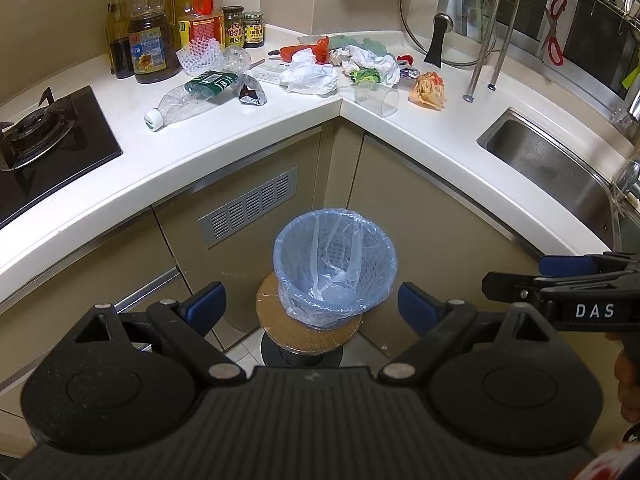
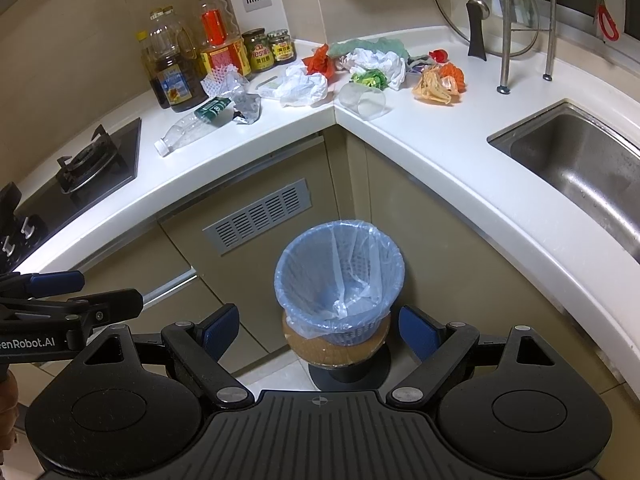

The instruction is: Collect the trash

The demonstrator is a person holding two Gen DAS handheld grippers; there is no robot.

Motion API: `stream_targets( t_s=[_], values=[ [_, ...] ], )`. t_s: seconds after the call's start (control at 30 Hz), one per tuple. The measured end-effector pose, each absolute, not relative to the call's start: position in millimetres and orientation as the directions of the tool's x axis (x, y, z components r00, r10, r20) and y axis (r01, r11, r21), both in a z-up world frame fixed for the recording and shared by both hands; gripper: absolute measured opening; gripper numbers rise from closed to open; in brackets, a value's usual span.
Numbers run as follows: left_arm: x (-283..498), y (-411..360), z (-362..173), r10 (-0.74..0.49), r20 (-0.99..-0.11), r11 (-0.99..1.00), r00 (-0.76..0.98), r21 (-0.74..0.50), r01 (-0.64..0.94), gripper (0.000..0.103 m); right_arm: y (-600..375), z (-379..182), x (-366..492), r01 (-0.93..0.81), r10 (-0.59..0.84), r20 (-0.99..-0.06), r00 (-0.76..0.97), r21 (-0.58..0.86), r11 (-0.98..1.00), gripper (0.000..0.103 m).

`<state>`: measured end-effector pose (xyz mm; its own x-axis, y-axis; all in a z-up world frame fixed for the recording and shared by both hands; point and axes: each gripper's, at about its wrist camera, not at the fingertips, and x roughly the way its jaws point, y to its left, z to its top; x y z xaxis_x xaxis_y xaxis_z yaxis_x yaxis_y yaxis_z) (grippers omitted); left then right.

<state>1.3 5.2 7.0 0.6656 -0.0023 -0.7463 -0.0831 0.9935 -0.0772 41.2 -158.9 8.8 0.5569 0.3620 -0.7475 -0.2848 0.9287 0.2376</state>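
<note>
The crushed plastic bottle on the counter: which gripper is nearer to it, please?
Left. The left gripper sits on the bottle's stove side; the right gripper is toward the sink.

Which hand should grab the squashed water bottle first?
Probably left. The bottle lies on the counter's left side by the stove, and the left gripper is open, empty, on that side.

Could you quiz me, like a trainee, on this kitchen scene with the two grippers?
1. True or false: the lined bin already holds trash.
2. What does the crushed plastic bottle lie on: A stove, B countertop, C sink?
3. Fill in: the left gripper and the right gripper both stand ___.

Key: 1 false, only the liner shows inside. 2 B, the white countertop, with the clear cup and white plastic bag. 3 open, holding nothing.
</note>
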Motion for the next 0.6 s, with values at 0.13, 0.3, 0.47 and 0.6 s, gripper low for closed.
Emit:
stream_targets(
  t_s=[0.13, 0.3, 0.47, 0.6],
  values=[
    [1, 5, 7, -0.002, -0.746, 0.994, 0.666, -0.077, -0.083, 0.092, -160, 9, 42, -0.285, 0.363, -0.747, 0.557, 0.238, 0.928, 0.087],
    [1, 5, 7, -0.002, -0.745, 0.994, 0.667, -0.077, -0.082, 0.092, -161, 10, 42, -0.286, 0.363, -0.746, 0.559, 0.238, 0.928, 0.087],
    [7, 3, 16, 0.004, -0.745, 0.994, 0.668, -0.072, -0.086, 0.092, -161, 17, 46, -0.288, 0.366, -0.744, 0.559, 0.240, 0.927, 0.087],
    [13, 0, 21, 0.011, -0.744, 0.994, 0.668, -0.067, -0.091, 0.092, -162, 15, 47, -0.290, 0.369, -0.743, 0.559, 0.242, 0.926, 0.087]
  ],
)
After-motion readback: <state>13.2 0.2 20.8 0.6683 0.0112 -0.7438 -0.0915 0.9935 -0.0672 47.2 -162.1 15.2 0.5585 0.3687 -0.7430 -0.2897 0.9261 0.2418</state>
